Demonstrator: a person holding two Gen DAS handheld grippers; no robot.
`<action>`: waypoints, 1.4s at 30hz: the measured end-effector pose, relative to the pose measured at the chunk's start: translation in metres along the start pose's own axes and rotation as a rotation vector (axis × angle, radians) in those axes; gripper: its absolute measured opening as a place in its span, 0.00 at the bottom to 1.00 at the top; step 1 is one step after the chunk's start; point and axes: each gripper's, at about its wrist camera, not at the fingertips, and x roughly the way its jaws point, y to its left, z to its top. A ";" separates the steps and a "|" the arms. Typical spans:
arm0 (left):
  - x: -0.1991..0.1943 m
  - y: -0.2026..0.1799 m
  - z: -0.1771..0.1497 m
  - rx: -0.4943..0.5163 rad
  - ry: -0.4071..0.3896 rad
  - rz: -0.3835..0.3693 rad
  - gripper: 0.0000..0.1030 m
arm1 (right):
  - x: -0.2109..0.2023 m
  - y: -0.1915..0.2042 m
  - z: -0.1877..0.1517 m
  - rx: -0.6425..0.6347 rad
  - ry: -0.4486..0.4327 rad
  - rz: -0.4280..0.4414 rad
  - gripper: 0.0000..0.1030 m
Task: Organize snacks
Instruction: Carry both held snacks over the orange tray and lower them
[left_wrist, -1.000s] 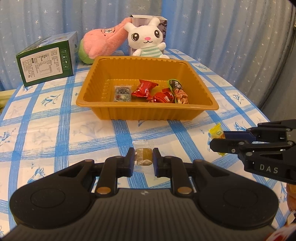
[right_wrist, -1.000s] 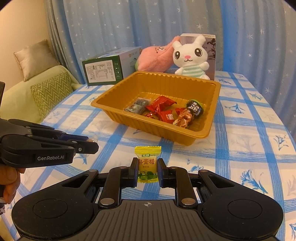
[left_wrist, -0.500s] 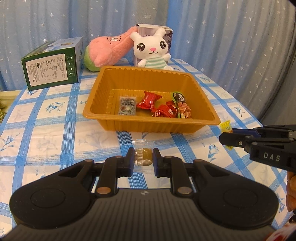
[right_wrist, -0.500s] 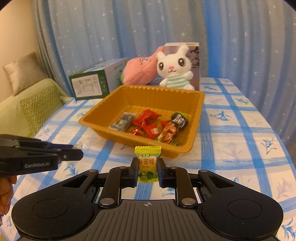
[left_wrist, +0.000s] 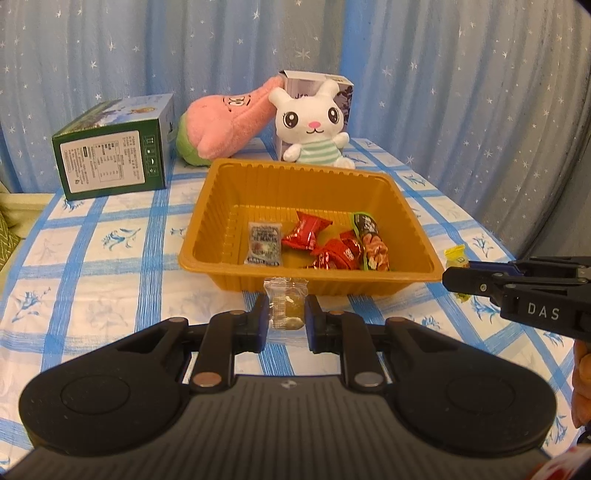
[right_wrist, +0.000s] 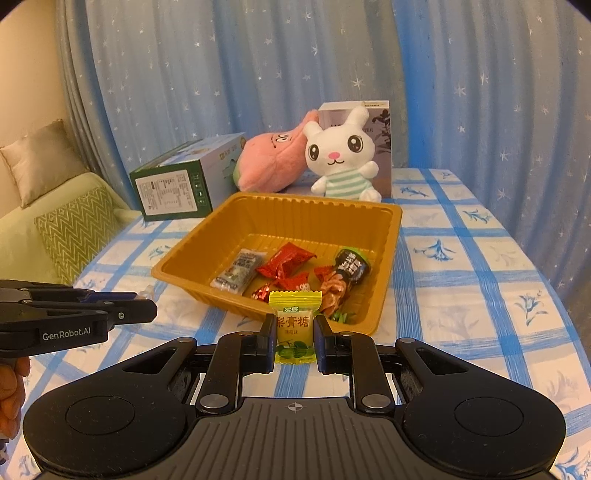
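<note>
Two light, crinkly candies: clear-wrapped candy (left_wrist: 286, 308) pinched in left gripper (left_wrist: 286, 325), yellow candy (right_wrist: 294, 325) in right gripper (right_wrist: 294, 345); orange tray (right_wrist: 388, 266) at 12 o'clock.

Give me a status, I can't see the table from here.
Left claw shut on clear-wrapped candy. Right claw shut on yellow candy. Both short of the orange tray, which holds other snacks. Nothing in the way.

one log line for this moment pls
left gripper: shut on clear-wrapped candy | right gripper: shut on yellow candy | orange tray: holds snacks | both candies outside tray
</note>
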 end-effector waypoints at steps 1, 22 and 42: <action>0.000 0.000 0.002 0.000 -0.004 0.000 0.17 | 0.000 0.000 0.001 0.000 -0.003 0.001 0.20; 0.008 0.009 0.042 -0.067 -0.054 -0.016 0.17 | 0.032 0.000 0.037 0.074 -0.039 -0.012 0.20; 0.052 0.025 0.069 -0.063 -0.027 0.017 0.17 | 0.066 0.003 0.058 0.093 -0.047 -0.029 0.20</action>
